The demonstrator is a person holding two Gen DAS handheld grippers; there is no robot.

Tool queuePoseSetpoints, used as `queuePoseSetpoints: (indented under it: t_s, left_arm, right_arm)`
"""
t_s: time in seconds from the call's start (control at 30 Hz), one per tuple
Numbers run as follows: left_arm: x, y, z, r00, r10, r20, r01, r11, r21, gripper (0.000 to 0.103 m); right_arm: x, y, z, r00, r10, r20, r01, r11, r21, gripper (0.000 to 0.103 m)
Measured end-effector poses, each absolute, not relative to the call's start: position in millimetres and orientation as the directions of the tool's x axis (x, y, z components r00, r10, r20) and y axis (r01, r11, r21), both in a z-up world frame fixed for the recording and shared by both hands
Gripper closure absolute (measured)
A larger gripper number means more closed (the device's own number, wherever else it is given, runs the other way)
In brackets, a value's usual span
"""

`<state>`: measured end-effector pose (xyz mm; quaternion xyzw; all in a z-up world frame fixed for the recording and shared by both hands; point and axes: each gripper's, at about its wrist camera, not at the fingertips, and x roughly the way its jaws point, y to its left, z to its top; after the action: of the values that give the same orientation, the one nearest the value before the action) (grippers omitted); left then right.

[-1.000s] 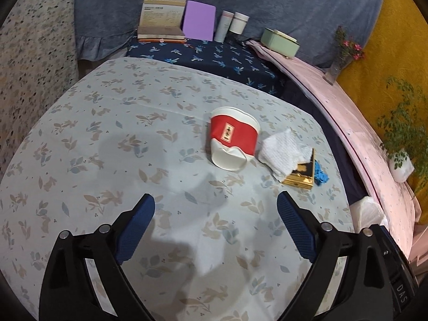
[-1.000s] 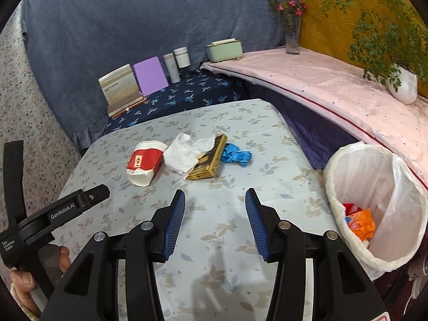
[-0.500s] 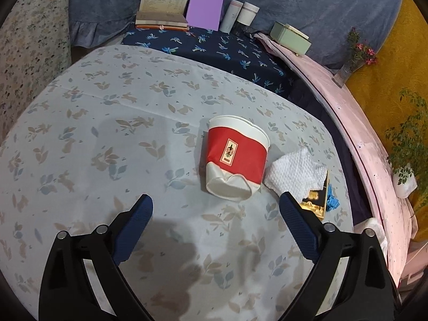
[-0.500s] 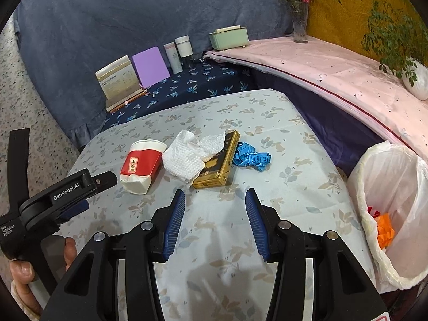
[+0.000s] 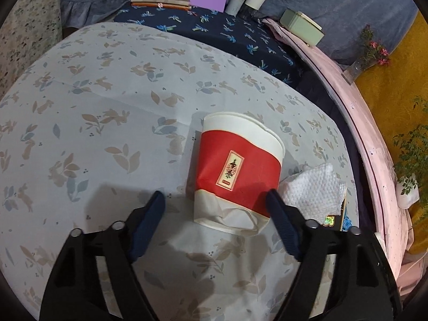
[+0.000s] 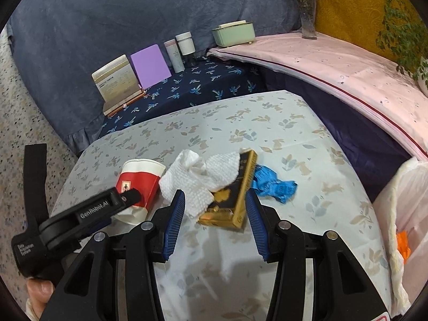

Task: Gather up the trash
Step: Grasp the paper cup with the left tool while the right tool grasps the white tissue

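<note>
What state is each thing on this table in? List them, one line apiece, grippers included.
paper cup: on its side, base crushed, between the left gripper's pads.
left gripper: jaws closing, not yet pressing the cup.
right gripper: open, empty, over the gold box.
paper towel: crumpled, draped over the gold box.
gold box: lying flat, closed.
blue wrapper: crumpled, beside the box.
trash bag: open, orange scrap inside.

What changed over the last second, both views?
Both hands moved in toward the trash. Left gripper now straddles the crushed paper cup, fingers closing, not yet gripping. Right gripper reached the gold box, opening unchanged. Cup, napkin, box, blue wrapper haven't shifted.
</note>
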<state>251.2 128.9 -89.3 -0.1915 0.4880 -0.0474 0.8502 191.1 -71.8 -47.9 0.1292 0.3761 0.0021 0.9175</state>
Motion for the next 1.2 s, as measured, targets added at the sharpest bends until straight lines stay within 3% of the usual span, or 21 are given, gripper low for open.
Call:
queuePoseSetpoints:
  t_s: [0.13, 0.17, 0.3, 0.37, 0.43, 0.5, 1.2]
  left_arm:
    - [254, 128, -90, 0.521, -0.277, -0.808, -0.085, 0.925, -0.371, 0.053]
    - [254, 128, -90, 0.517, -0.287, -0.806, -0.076, 0.923, -0.377, 0.063]
    - [252, 127, -89, 0.521, -0.291, -0.802, -0.057, 0.926, -0.373, 0.063]
    - [251, 127, -89, 0.524, -0.290, -0.801, -0.051, 0.928, -0.370, 0.063]
    - [250, 127, -88, 0.528, -0.285, -0.800, -0.048, 0.930, -0.364, 0.063]
    - [247, 126, -86, 0.532, -0.281, -0.799, -0.041, 0.934, -0.355, 0.063]
    - [170, 103, -36, 0.572, -0.317, -0.757, 0.059, 0.936, -0.347, 0.063]
  right_arm:
    - [210, -61, -53, 0.712, 0.112, -0.694, 0.069, 0.971, 0.228, 0.057]
    - [216, -58, -55, 0.707, 0.117, -0.697, 0.062, 0.972, 0.225, 0.057]
    - [232, -50, -65, 0.690, 0.124, -0.713, 0.047, 0.975, 0.216, 0.058]
    - [239, -47, -71, 0.677, 0.130, -0.725, 0.044, 0.976, 0.216, 0.065]
    - [242, -45, -76, 0.661, 0.141, -0.737, 0.040, 0.974, 0.222, 0.084]
    - [241, -44, -79, 0.654, 0.149, -0.742, 0.035, 0.974, 0.226, 0.095]
    - [143, -66, -24, 0.741, 0.124, -0.660, 0.063, 0.966, 0.252, 0.098]
